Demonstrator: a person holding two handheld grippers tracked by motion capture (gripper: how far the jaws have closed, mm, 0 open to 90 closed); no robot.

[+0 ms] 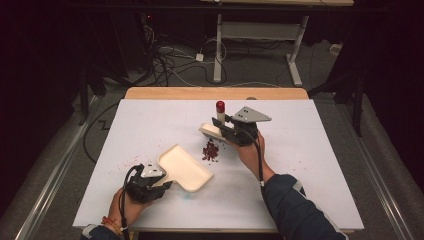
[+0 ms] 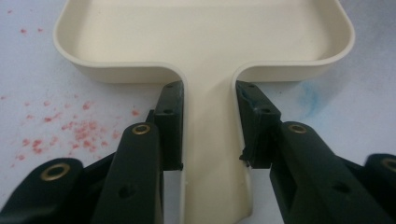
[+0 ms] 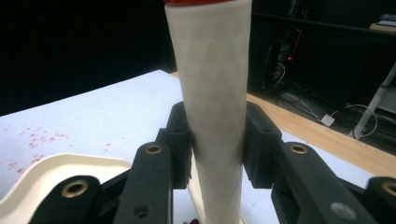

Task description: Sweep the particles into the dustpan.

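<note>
Cream dustpan (image 2: 205,37) in left tongs (image 2: 208,121), brush (image 3: 212,93) in right tongs (image 3: 215,149)

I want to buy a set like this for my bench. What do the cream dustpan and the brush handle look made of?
The dustpan looks like moulded plastic: smooth, faintly glossy, with rounded seamless walls. The brush handle also seems plastic, matte white with a faint diamond texture and a red cap.

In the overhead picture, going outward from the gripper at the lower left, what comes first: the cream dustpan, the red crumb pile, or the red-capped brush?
1. cream dustpan: its handle sits between the left gripper's jaws.
2. red crumb pile: mid-table, past the pan.
3. red-capped brush: farthest, held in the right gripper.
</note>
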